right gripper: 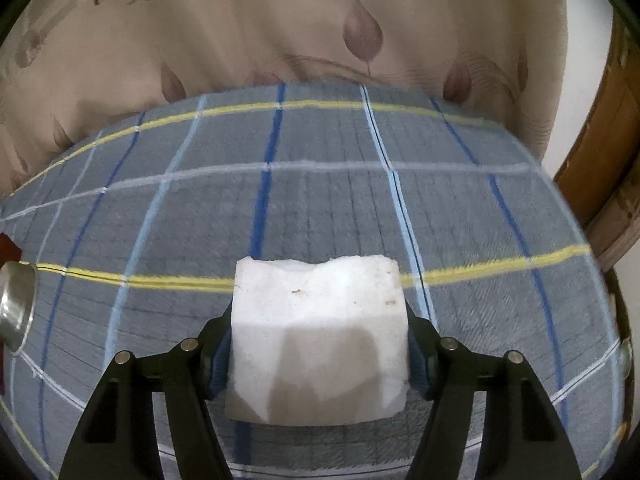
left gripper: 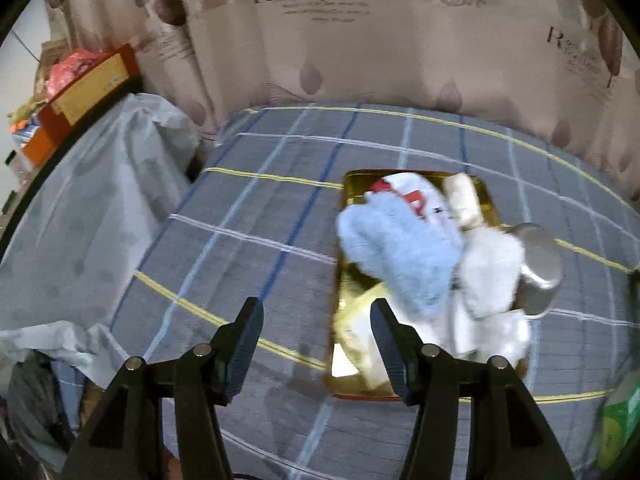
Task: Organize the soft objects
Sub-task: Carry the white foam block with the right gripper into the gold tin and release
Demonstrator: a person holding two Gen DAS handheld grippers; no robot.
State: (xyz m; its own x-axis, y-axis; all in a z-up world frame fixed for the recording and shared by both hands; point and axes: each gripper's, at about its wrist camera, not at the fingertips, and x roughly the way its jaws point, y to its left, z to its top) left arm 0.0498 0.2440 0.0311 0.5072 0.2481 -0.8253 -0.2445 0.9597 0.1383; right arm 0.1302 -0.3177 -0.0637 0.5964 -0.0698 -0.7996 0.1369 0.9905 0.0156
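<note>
The right gripper (right gripper: 319, 344) pinches a white foam block (right gripper: 318, 340) between its fingers (right gripper: 218, 354), one pad against each side. The block has a ragged, notched far edge and a few small brown specks on top. It is held above a grey plaid blanket (right gripper: 320, 200) crossed by blue, pale blue, white and yellow lines. At the left edge of the right wrist view a shiny metal cup (right gripper: 16, 312) shows in part.

The left gripper (left gripper: 316, 344) has its fingers (left gripper: 246, 344) spread apart with nothing between them, above the same blanket (left gripper: 248, 216). Ahead and to its right lies a gold tray (left gripper: 352, 364) piled with soft things: a pale blue fluffy cloth (left gripper: 400, 248), a white fabric item with red lettering (left gripper: 416, 200) too blurred to read, a cream roll (left gripper: 464, 196) and a white fluffy cloth (left gripper: 490, 276). The metal cup (left gripper: 540, 268) sits just beside the tray's right edge, touching the white cloth.

Behind hangs a beige curtain (left gripper: 360, 40) with leaf prints and script beginning with a large "R"; the smaller lines are illegible. A crumpled pale sheet (left gripper: 80, 208) lies at left, with red and yellow boxes (left gripper: 88, 84) beyond it.
</note>
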